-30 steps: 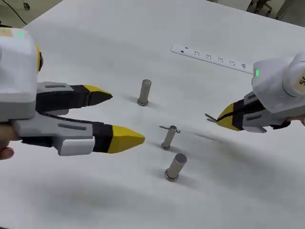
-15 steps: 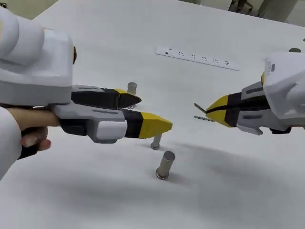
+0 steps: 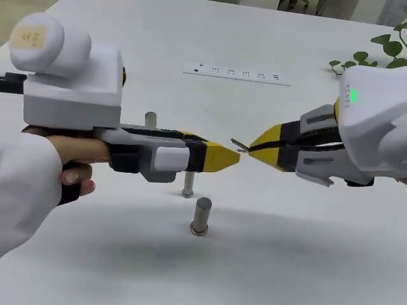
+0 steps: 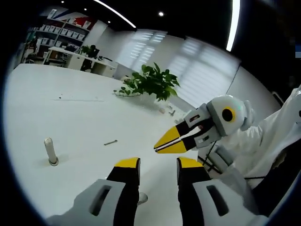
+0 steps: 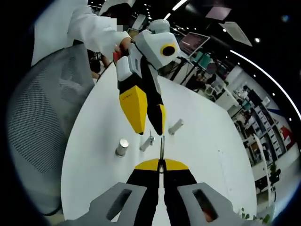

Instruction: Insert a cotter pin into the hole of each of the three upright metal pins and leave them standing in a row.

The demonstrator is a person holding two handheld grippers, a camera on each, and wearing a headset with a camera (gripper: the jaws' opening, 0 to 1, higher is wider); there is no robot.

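My left claw hides the top of the middle pin and the foot of the far pin. My right claw swallows most of the cotter.

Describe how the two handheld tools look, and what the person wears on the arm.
The left tool and right tool match: white and grey bodies, black jaws ending in yellow wedge tips. A small green light glows on the right one. The person's sleeve is white.
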